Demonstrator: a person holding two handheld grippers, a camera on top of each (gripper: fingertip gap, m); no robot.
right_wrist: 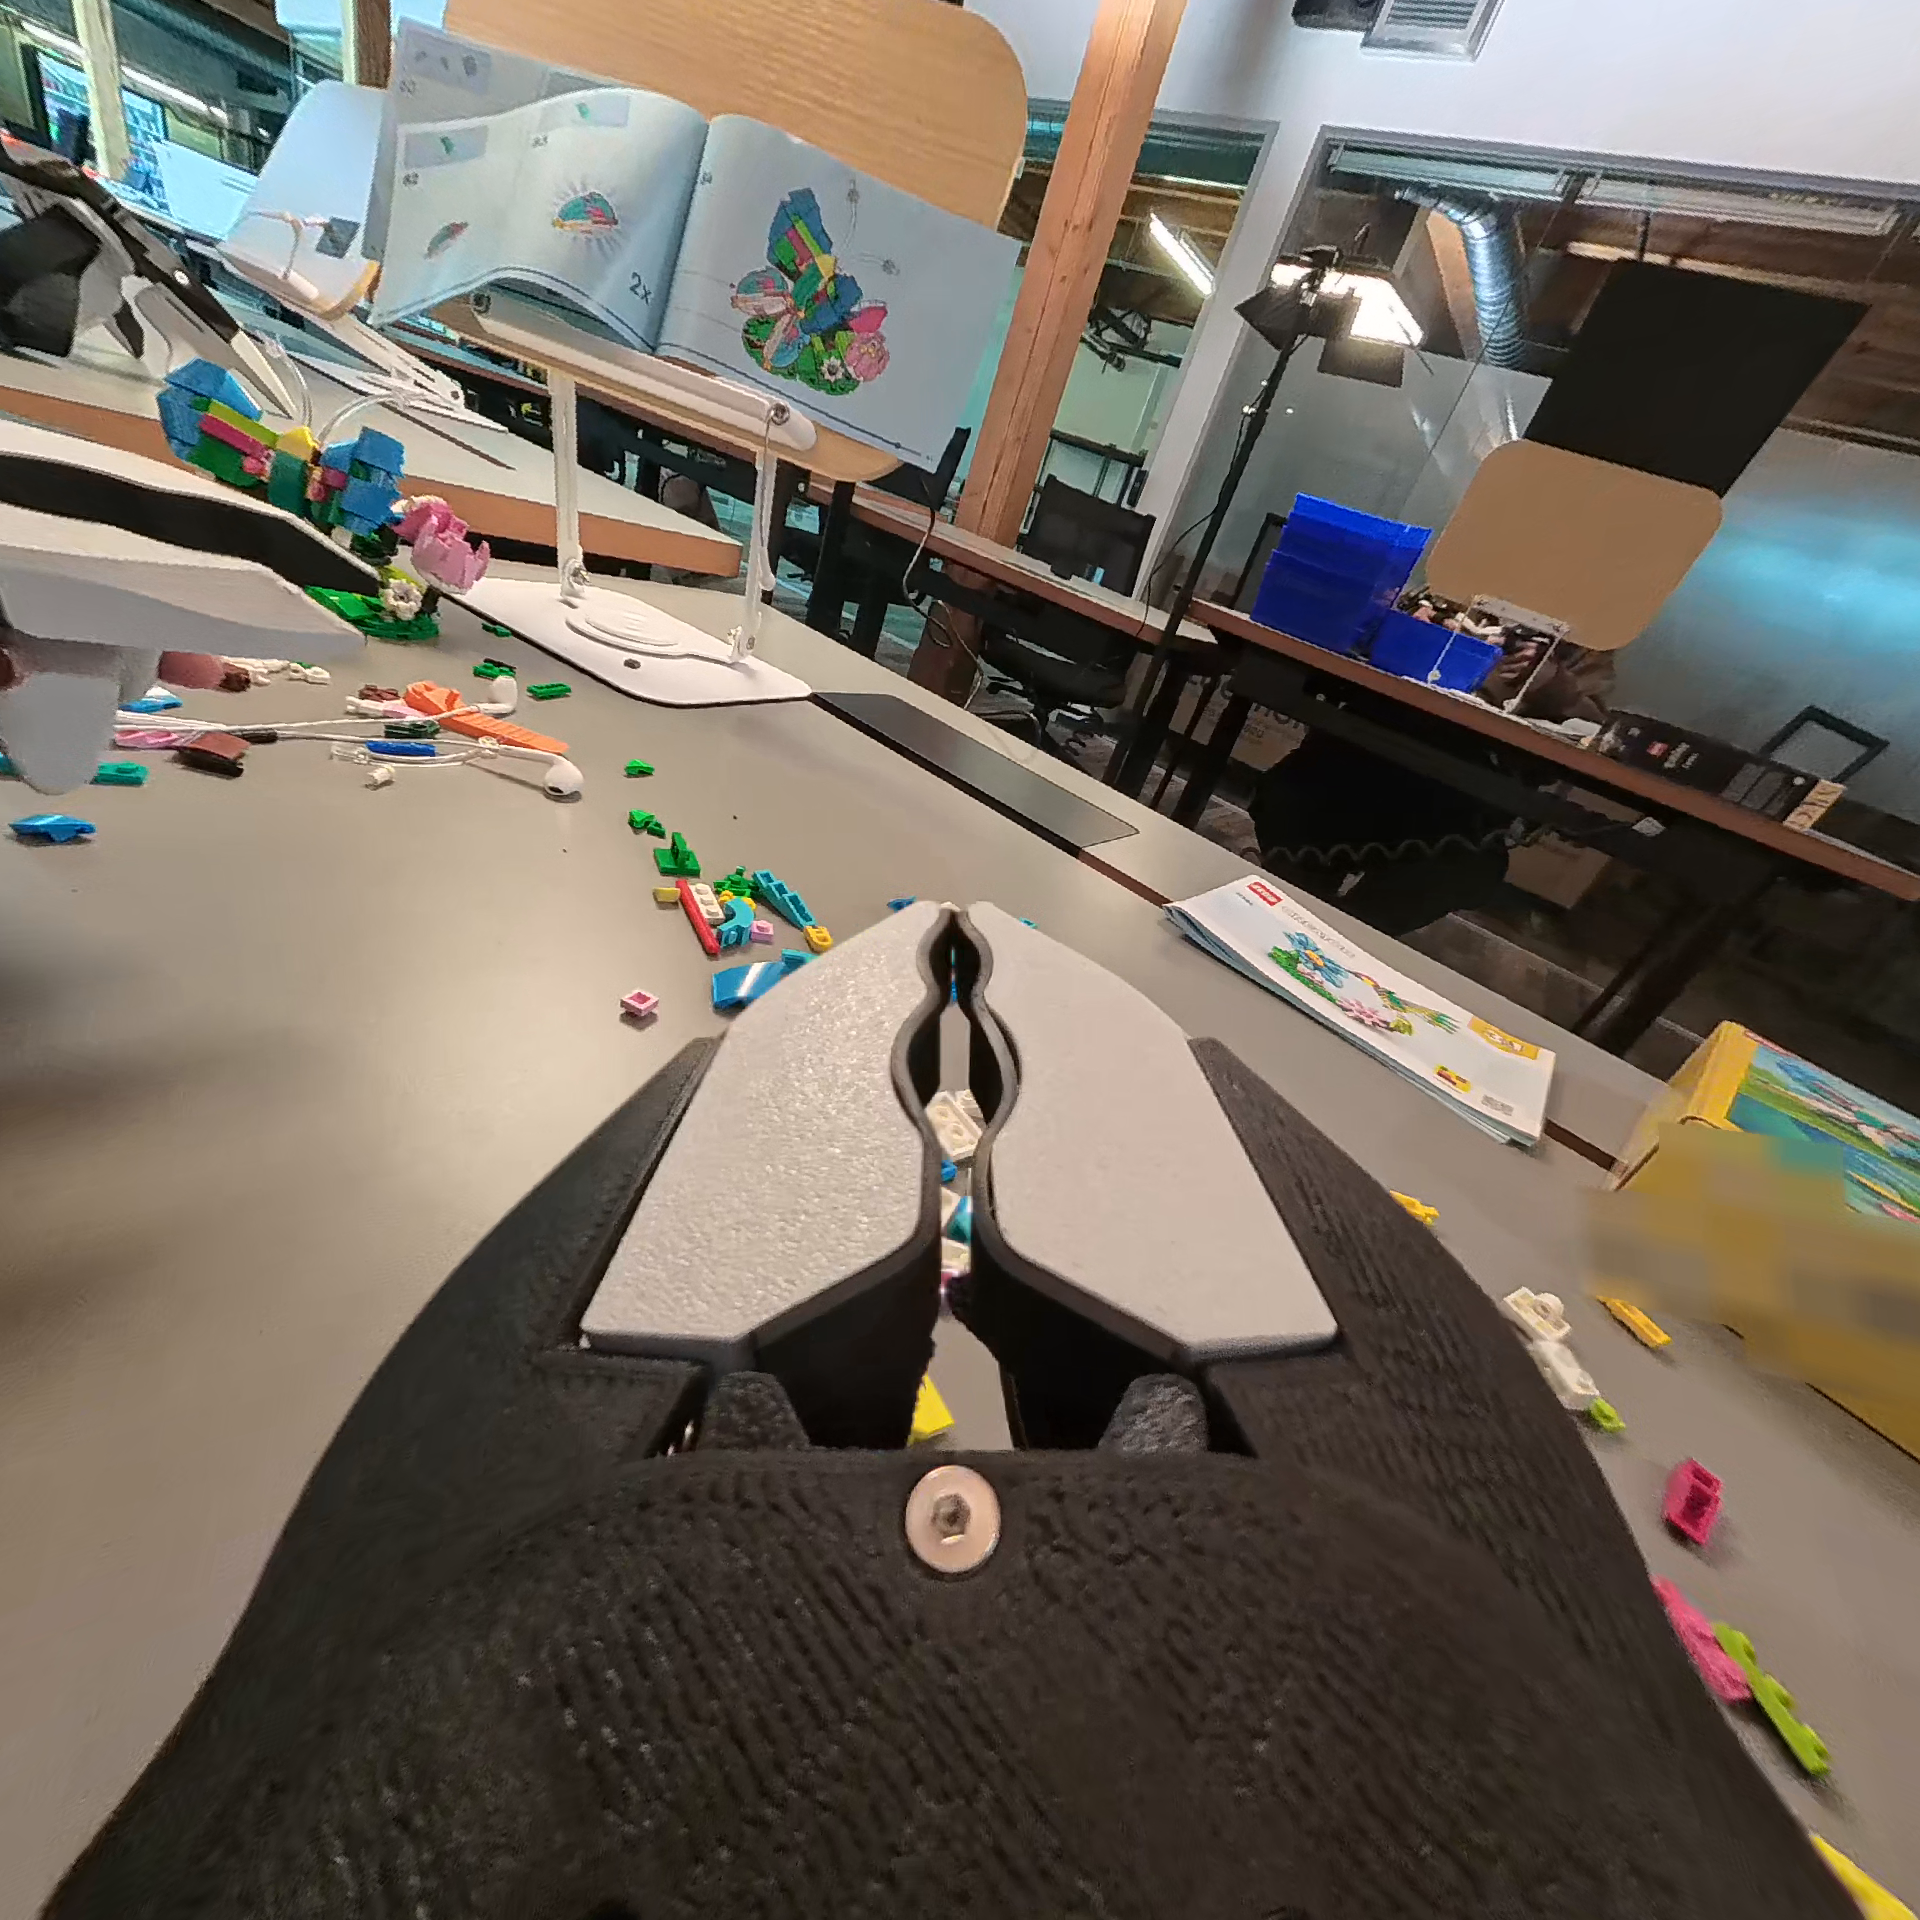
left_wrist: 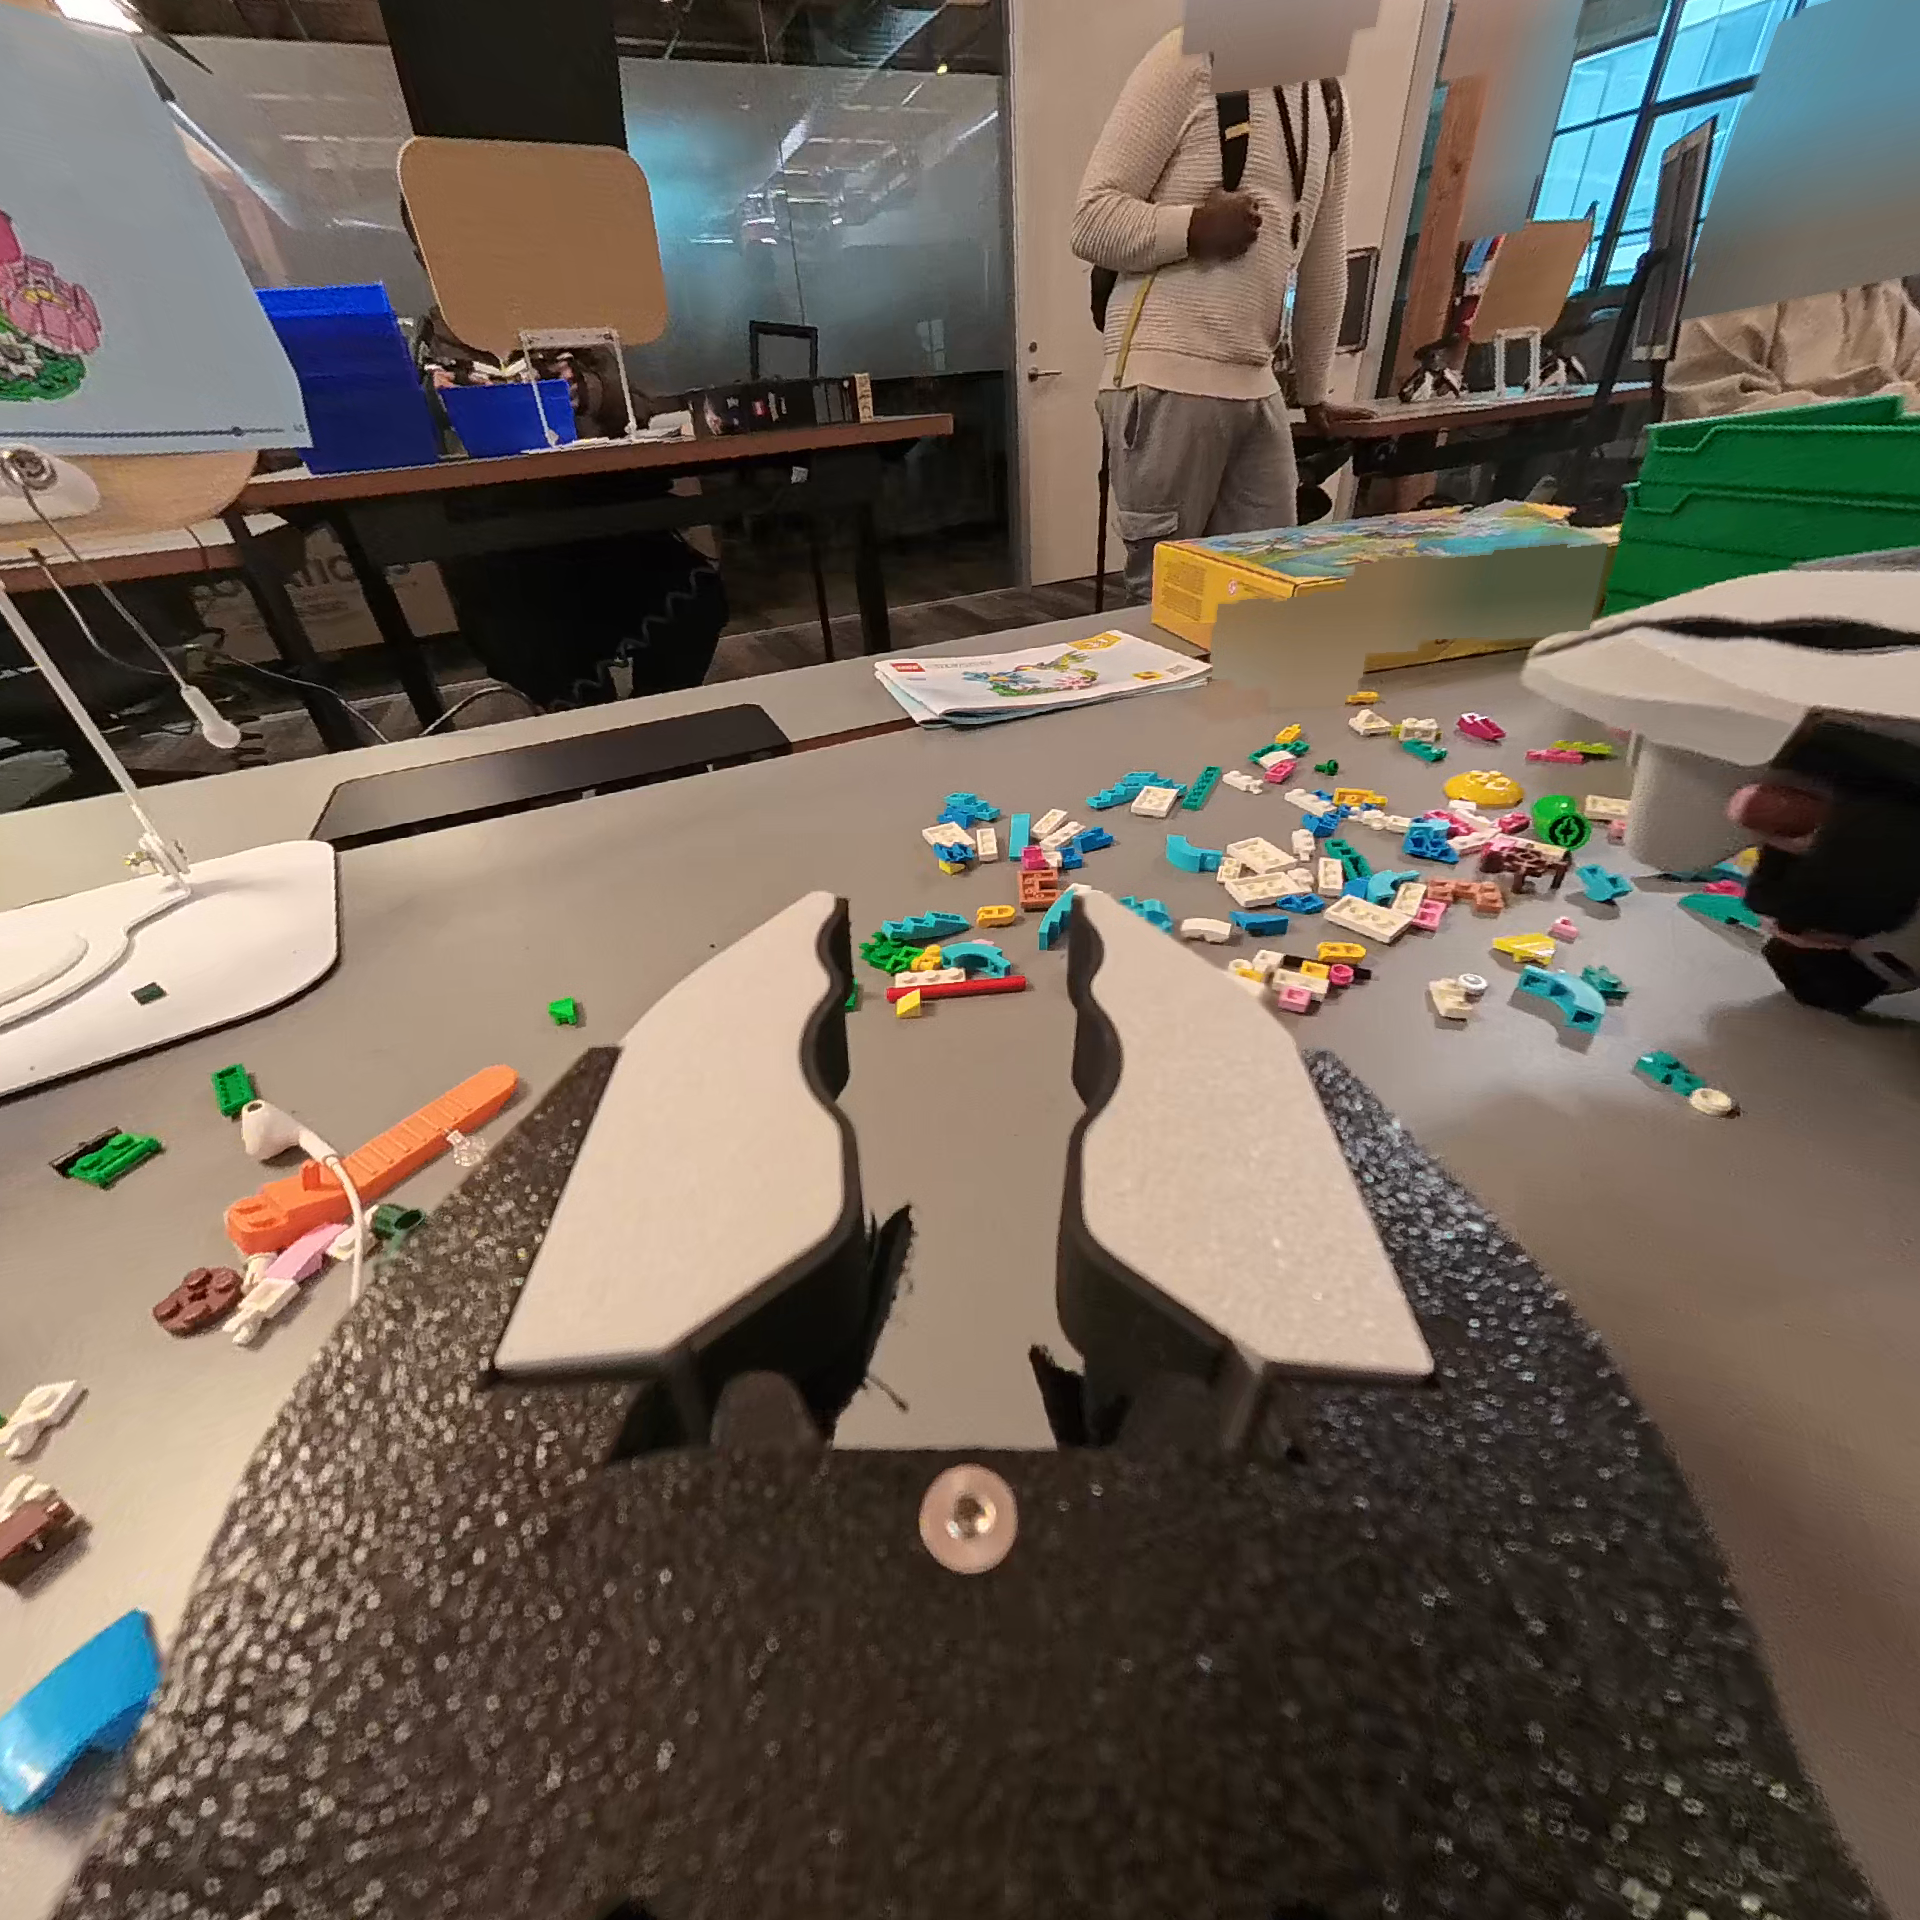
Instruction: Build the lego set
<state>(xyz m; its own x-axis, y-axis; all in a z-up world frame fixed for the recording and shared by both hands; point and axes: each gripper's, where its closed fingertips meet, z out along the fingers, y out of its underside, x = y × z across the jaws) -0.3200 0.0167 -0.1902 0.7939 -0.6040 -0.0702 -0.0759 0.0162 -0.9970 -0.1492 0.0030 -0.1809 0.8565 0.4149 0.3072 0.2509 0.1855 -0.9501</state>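
Observation:
Several loose lego pieces (left_wrist: 1351, 862) lie scattered on the grey table (left_wrist: 623, 914). My left gripper (left_wrist: 961, 914) is open and empty; it hovers just short of a small cluster with a red bar (left_wrist: 956, 987) and teal pieces. My right gripper (right_wrist: 956, 914) is shut, its fingertips meeting above the pile, with white pieces (right_wrist: 956, 1127) lying on the table below it. It also shows at the right edge of the left wrist view (left_wrist: 1714, 665). The partly built colourful model (right_wrist: 301, 457) stands at the far left of the right wrist view, behind the left gripper's fingers (right_wrist: 156, 592).
An open instruction book (right_wrist: 727, 260) rests on a white stand (right_wrist: 665, 644). An orange brick separator (left_wrist: 374, 1153) and white earbuds (left_wrist: 265, 1127) lie at the left. A booklet (left_wrist: 1039, 675), the yellow set box (left_wrist: 1351, 582) and green bins (left_wrist: 1766, 499) sit at the back. A person (left_wrist: 1205, 312) stands beyond. Some 20 cm of space lies between my two pairs of fingers. My right tips are about 45 cm from the partly built colourful model (right_wrist: 301, 457), my left tips only 30 cm.

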